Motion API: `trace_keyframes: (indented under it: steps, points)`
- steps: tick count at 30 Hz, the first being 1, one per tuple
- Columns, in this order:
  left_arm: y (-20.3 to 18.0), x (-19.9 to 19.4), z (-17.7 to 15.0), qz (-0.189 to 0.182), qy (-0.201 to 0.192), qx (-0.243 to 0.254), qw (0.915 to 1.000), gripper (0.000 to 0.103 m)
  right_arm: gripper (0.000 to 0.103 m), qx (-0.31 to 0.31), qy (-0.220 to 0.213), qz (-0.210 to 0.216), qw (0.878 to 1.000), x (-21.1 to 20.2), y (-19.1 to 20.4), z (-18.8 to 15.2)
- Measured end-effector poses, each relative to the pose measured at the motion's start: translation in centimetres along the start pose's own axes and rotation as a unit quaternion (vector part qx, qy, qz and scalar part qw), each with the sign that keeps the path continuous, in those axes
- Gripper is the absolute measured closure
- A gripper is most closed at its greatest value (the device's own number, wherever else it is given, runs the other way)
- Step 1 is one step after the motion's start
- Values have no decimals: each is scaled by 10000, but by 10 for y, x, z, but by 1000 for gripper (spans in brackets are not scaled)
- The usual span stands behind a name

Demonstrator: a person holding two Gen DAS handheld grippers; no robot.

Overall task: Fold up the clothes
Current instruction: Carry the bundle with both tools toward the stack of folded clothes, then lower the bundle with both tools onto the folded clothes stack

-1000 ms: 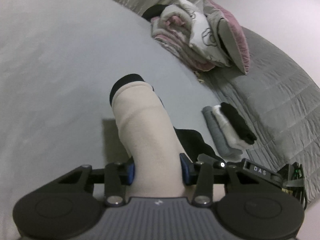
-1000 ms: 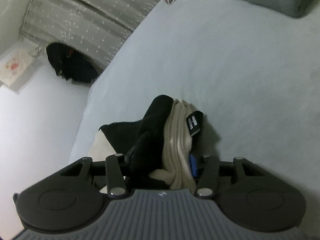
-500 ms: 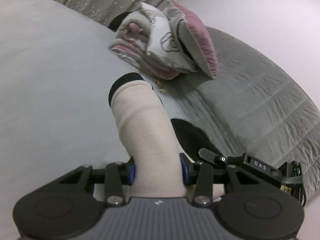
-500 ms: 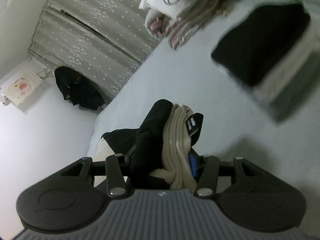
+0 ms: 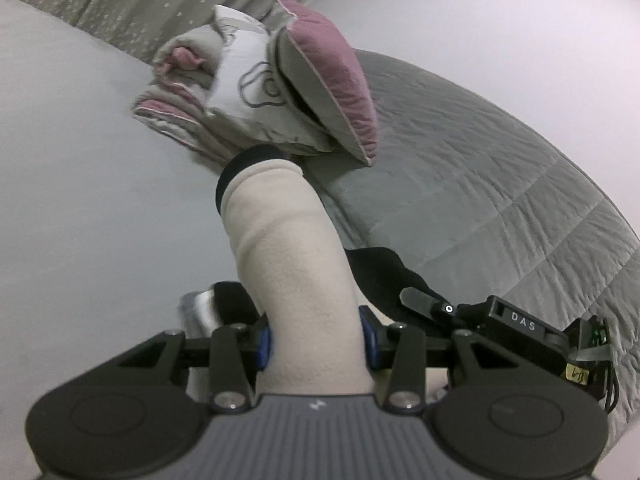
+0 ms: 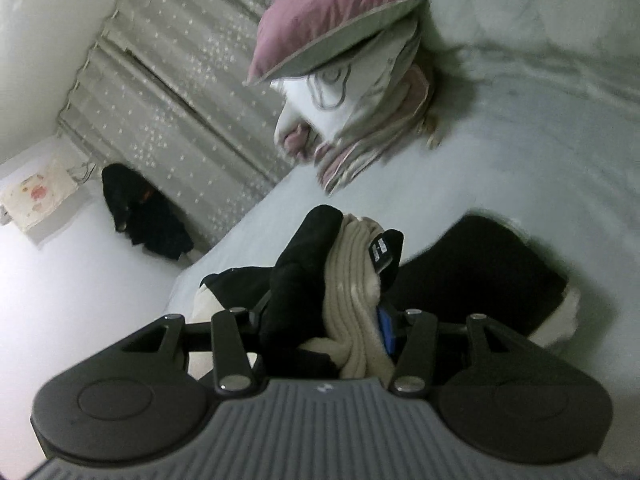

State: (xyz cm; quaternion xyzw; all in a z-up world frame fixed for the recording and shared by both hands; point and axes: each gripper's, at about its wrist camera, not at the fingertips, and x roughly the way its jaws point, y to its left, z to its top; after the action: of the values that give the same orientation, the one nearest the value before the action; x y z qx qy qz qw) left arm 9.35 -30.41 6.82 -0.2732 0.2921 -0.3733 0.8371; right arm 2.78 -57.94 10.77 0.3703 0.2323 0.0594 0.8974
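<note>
A folded cream and black garment (image 5: 288, 264) is held up off the bed between both grippers. My left gripper (image 5: 314, 340) is shut on its smooth cream fold, whose black edge curls over the top. My right gripper (image 6: 340, 320) is shut on the other end, where black cloth, ribbed cream layers (image 6: 352, 280) and a label show. Just below and to the right of that end lies a stack of folded clothes (image 6: 480, 272), black on top with white beneath. The right gripper's body (image 5: 520, 328) shows at the lower right of the left wrist view.
The pale grey bed sheet (image 5: 80, 160) spreads to the left. A folded pink and white quilt with a pink pillow (image 5: 328, 80) sits at the bed's head on a grey quilted cover (image 5: 500, 184). A dotted grey curtain (image 6: 180, 92) and a dark bundle (image 6: 148, 216) stand against the wall.
Both grippers have carried the folded garment across the bed toward the pillows. The stack of folded clothes has slid from far off to right under the right gripper's end.
</note>
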Motion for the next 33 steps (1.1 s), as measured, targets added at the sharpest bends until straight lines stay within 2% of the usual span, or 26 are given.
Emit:
trace_keyframes:
  steps: [8, 16, 19, 21, 22, 23, 24, 27, 30, 33]
  points:
    - [-14, 59, -9, -108, -64, -21, 9999, 61, 51, -34, -253, -109, 9996, 5, -42, 32]
    - [20, 97, -27, 263, -88, -161, 9995, 60, 51, 263, -154, -145, 9994, 44, -94, 18]
    - [35, 100, -35, 299, -108, -145, 9994, 56, 48, 215, -105, -248, 9994, 54, -110, 9]
    - [38, 99, -35, 313, -105, -82, 9994, 46, 42, 197, -184, -249, 9993, 55, -114, 4]
    - [37, 99, -35, 325, -111, -38, 9994, 45, 39, 205, -236, -233, 9992, 54, -115, 3]
    - [35, 96, -33, 344, -128, 33, 9993, 40, 33, 199, -270, -240, 9991, 52, -115, 3]
    - [32, 94, -31, 383, -168, 153, 9990, 35, 31, 171, -278, -286, 9991, 50, -113, 5]
    - [19, 82, -22, 560, -464, 606, 9955, 29, 31, -122, -373, -439, 9983, 38, -99, 13]
    - [7, 79, -8, 766, -790, 1006, 9888, 28, 31, -510, -662, -585, 9948, 24, -81, 22]
    - [-7, 89, 4, 875, -885, 1506, 9807, 33, 31, -989, -904, -683, 9886, 19, -60, 23]
